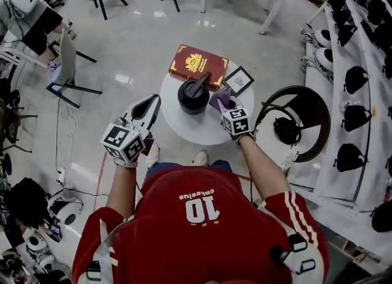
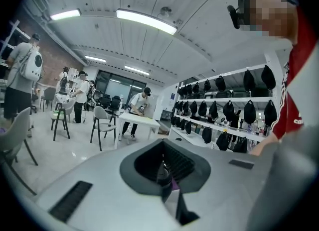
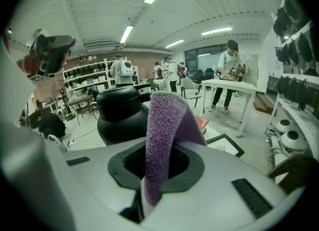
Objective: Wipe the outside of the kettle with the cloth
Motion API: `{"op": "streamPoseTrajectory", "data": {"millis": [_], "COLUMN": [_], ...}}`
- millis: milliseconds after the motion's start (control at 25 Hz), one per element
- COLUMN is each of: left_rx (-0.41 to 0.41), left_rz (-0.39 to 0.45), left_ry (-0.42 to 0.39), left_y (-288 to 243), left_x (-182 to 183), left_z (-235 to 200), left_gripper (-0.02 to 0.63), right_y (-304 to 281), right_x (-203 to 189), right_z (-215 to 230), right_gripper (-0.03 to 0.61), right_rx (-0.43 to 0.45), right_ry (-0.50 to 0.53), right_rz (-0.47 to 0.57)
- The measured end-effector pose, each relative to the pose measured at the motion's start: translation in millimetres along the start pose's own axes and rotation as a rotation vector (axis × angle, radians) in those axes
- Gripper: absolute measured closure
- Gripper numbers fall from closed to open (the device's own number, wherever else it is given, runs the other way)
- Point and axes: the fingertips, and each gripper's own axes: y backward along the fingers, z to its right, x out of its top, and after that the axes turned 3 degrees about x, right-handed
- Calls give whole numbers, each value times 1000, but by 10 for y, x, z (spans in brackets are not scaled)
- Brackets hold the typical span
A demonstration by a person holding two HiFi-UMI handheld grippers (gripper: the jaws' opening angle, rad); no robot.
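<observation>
A black kettle (image 1: 193, 95) stands in the middle of a small round white table (image 1: 184, 133). Just to its right my right gripper (image 1: 224, 106) is shut on a purple cloth (image 1: 218, 98). In the right gripper view the cloth (image 3: 164, 130) sticks up from the shut gripper (image 3: 158, 175), with the kettle (image 3: 122, 115) close behind it on the left; whether cloth and kettle touch cannot be told. My left gripper (image 1: 152, 101) hovers off the table's left edge, apart from the kettle. In the left gripper view its jaws (image 2: 167, 175) look shut and hold nothing.
A red book (image 1: 198, 65) and a small framed picture (image 1: 238, 81) lie on the table behind the kettle. A round black chair (image 1: 294, 120) stands to the right. Shelves with black bags (image 1: 355, 81) line the right wall. My feet are at the table's near edge.
</observation>
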Motion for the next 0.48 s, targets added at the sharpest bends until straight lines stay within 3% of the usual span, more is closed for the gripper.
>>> {"op": "streamPoseTrajectory", "data": {"millis": [480], "left_rx": [38], "left_rz": [-2], "left_ry": [2], "left_y": [-90], "left_x": [-117], "left_z": [-42], "left_gripper": [607], "right_y": [-454], "right_x": [-283], "right_z": [54], "right_gripper": [534], "right_rx": [66], "right_ry": [69], "right_rz": [-66]}}
